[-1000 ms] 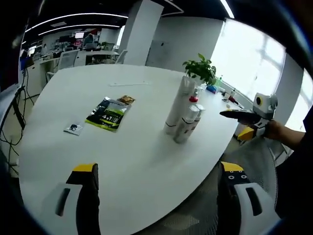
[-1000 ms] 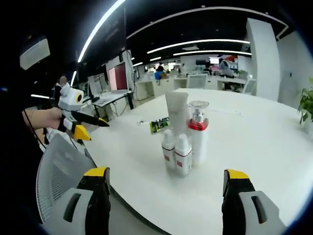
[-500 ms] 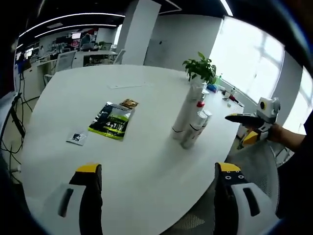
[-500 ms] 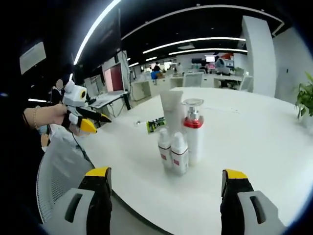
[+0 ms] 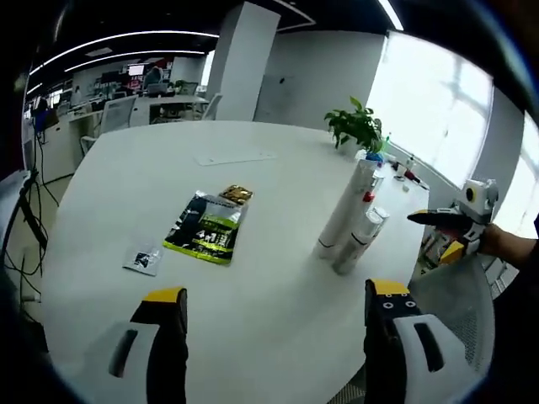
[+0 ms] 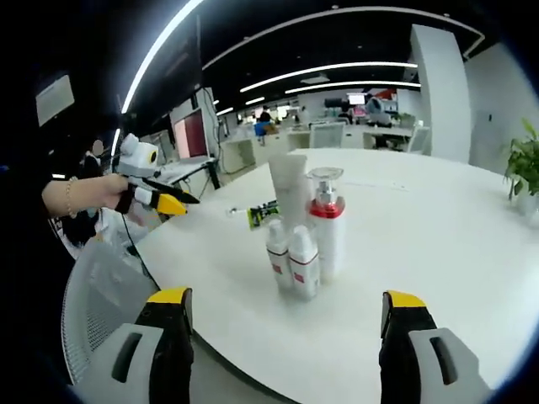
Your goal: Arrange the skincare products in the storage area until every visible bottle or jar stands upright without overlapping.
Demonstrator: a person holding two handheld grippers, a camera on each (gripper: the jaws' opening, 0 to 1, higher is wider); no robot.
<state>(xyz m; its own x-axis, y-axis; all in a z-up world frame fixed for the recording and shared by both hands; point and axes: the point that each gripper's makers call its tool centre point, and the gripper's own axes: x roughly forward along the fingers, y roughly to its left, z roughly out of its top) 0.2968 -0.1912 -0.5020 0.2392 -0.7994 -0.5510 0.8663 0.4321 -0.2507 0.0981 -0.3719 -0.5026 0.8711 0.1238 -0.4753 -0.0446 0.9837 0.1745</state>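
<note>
The skincare products are seen grouped upright on the round white table (image 6: 438,252), close to its near edge in the right gripper view: a tall white tube (image 6: 289,189) standing on its cap, a pump bottle (image 6: 325,227) with a clear top, a red collar and a white body, and two small white bottles (image 6: 291,259) with red labels set just in front, all touching or nearly so. In the left gripper view the same cluster (image 5: 349,225) is found at the table's right side, with a green-and-black sachet (image 5: 208,229) and a small packet (image 5: 143,259) lying flat well to its left and a potted plant (image 5: 357,126) beyond. The left gripper (image 5: 274,299) is held with its jaws wide apart and nothing between them, as is the right gripper (image 6: 286,301), both short of the products
</note>
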